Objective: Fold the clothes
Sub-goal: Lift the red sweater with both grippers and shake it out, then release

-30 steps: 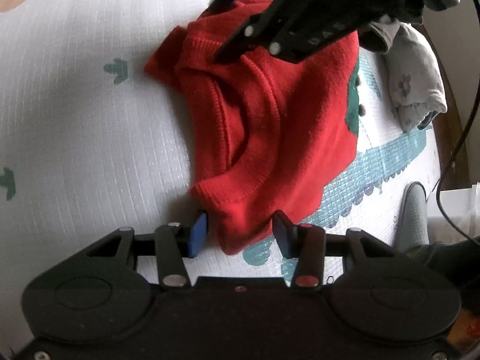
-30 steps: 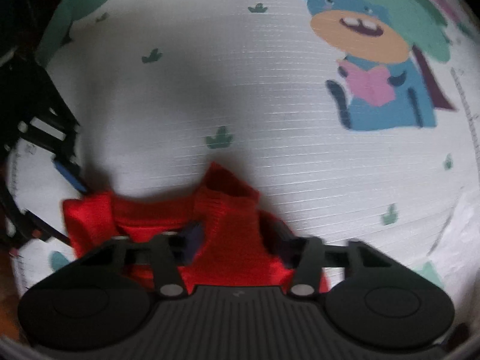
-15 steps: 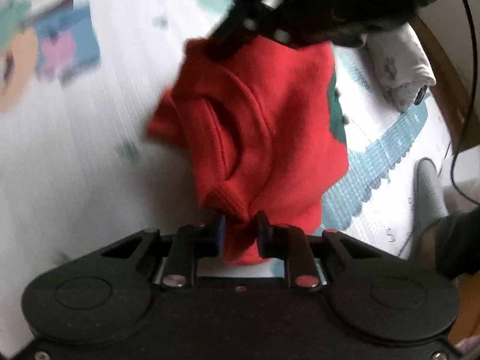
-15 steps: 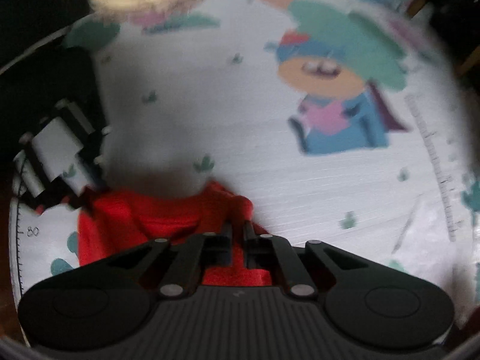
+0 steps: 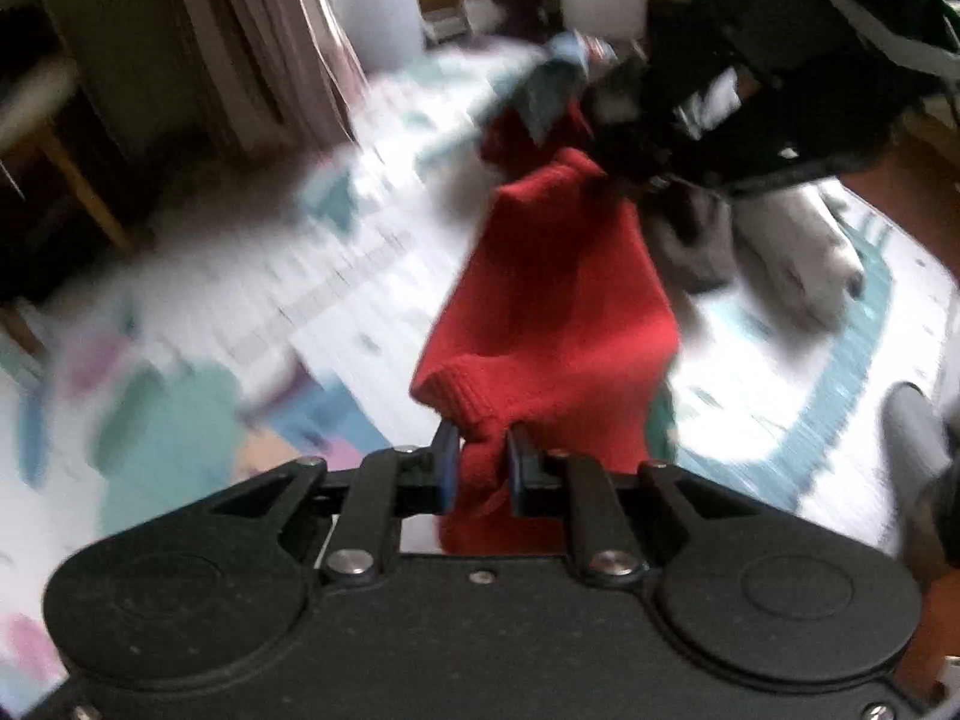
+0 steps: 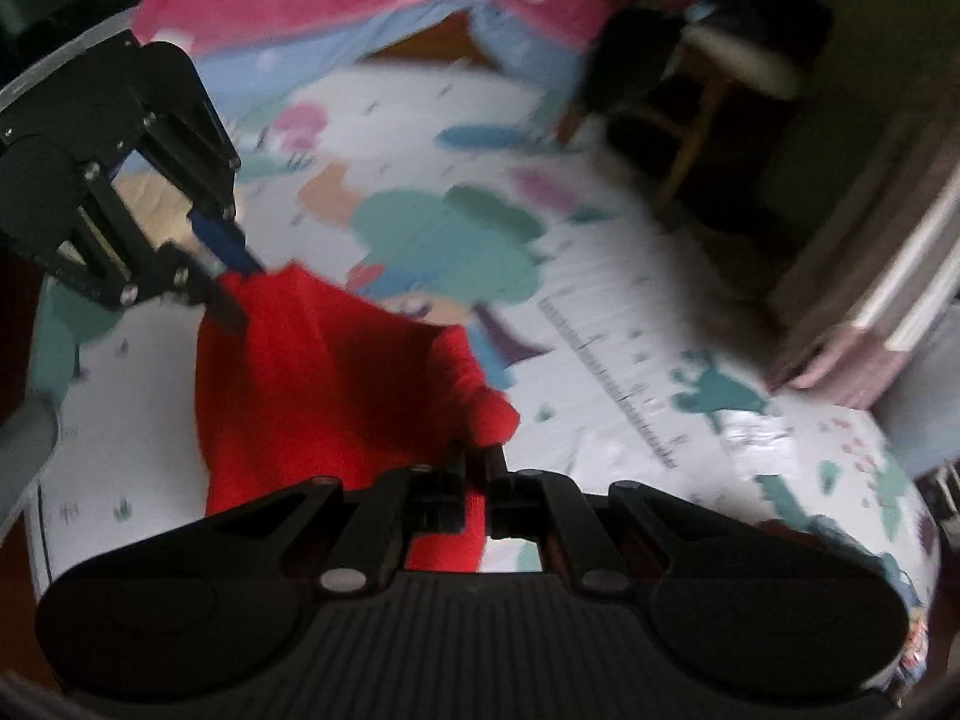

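- The left tongs (image 5: 483, 462) are clamped on a ribbed edge of the red sweater (image 5: 558, 312), which is pinched between the two blue pads (image 5: 447, 462).
- The right tongs (image 6: 477, 480) are closed on another fold of the same red sweater (image 6: 336, 384), with fabric bunched between the dark fingers.
- The sweater is held up between both tongs, stretched from one pair to the other above the cartoon-printed play mat (image 6: 600, 252).
- In the right wrist view, the left tongs (image 6: 225, 276) are seen ahead and to the left, at the far corner of the sweater.
- A grey garment (image 5: 798, 258) is seen on the mat ahead and to the right of the left tongs, though blurred.
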A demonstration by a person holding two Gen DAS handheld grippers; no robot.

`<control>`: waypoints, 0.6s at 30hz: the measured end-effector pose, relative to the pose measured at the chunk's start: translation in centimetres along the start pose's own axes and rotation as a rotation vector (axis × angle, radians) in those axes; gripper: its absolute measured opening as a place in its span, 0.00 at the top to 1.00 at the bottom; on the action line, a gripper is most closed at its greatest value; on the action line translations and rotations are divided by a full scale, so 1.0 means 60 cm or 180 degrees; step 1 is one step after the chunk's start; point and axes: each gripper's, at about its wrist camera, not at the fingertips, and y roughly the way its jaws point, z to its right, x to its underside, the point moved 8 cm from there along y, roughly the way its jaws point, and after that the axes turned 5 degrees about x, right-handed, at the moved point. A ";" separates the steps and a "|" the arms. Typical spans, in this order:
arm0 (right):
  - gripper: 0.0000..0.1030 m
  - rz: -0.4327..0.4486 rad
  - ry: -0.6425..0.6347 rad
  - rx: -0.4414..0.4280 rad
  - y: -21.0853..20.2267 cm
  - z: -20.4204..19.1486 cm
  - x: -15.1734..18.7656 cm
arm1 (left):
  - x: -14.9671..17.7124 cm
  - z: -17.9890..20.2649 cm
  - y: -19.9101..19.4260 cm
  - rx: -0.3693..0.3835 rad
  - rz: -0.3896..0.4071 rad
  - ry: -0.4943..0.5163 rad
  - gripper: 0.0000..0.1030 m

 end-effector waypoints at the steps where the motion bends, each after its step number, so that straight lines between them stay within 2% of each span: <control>1: 0.94 0.0063 0.0032 0.0051 -0.019 0.008 -0.007 | -0.016 -0.006 -0.024 -0.0125 0.0084 0.0062 0.87; 4: 0.94 0.0233 0.0129 0.0183 -0.073 0.025 -0.027 | -0.050 -0.008 -0.081 -0.0422 0.0267 0.0246 0.87; 6: 0.94 0.0319 0.0162 0.0229 -0.103 0.028 -0.039 | -0.062 -0.002 -0.108 -0.0517 0.0331 0.0354 0.88; 13: 0.94 0.0368 0.0068 0.0096 -0.157 0.005 -0.058 | -0.060 0.020 -0.168 -0.0443 0.0372 0.0621 0.88; 18: 0.94 0.0154 0.0063 0.0005 -0.127 -0.010 -0.049 | -0.044 0.007 -0.133 -0.0357 0.0168 0.0678 0.88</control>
